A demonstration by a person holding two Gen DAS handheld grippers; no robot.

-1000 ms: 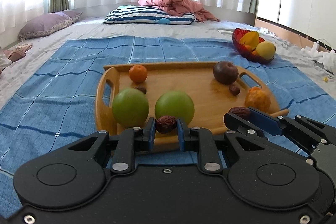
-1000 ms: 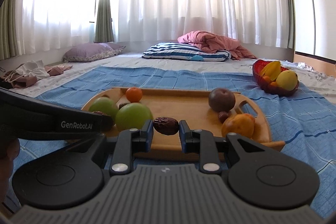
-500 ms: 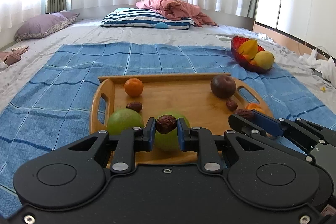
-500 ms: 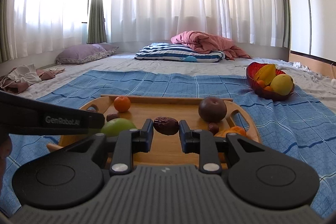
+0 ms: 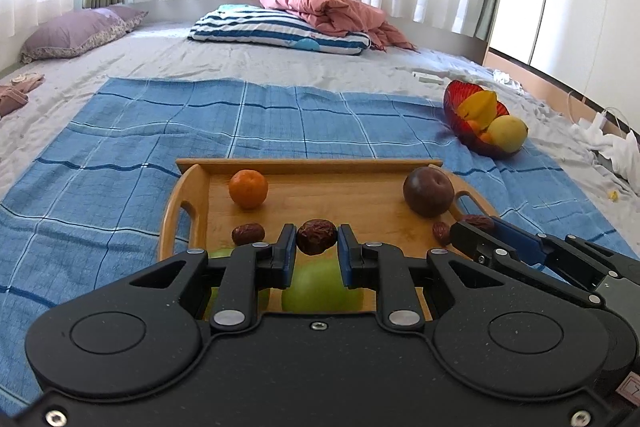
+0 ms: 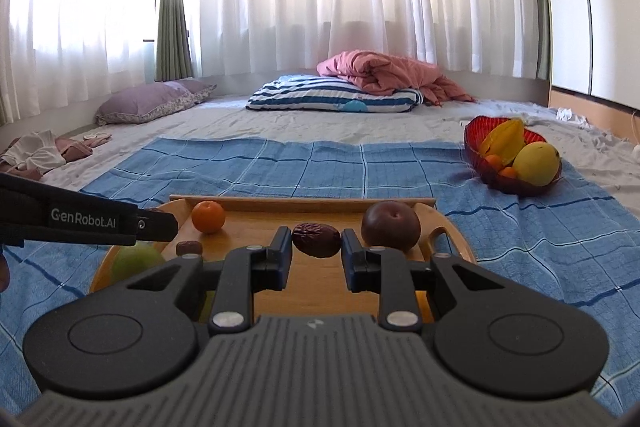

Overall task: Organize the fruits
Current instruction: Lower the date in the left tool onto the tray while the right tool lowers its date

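Observation:
My left gripper (image 5: 317, 242) is shut on a dried red date (image 5: 316, 236) and holds it above the wooden tray (image 5: 176, 203). My right gripper (image 6: 316, 245) is shut on another date (image 6: 316, 239), also above the tray (image 6: 452, 239). On the tray lie a tangerine (image 5: 248, 188), a dark plum (image 5: 428, 191), loose dates (image 5: 248, 233) and green apples (image 5: 320, 291). The right gripper's fingertips (image 5: 470, 233) show in the left wrist view, the left gripper's body (image 6: 88, 221) in the right wrist view.
A red bowl (image 5: 456, 107) with starfruit, a yellow mango and small oranges sits to the far right on the blue checked cloth (image 5: 120, 155). Pillows (image 5: 276, 31) and a pink blanket lie further back. White clothes (image 5: 616, 143) lie at the right edge.
Both grippers have risen and moved forward over the tray, each still holding its date. The green apples and the orange fruit have slipped low behind the gripper bodies.

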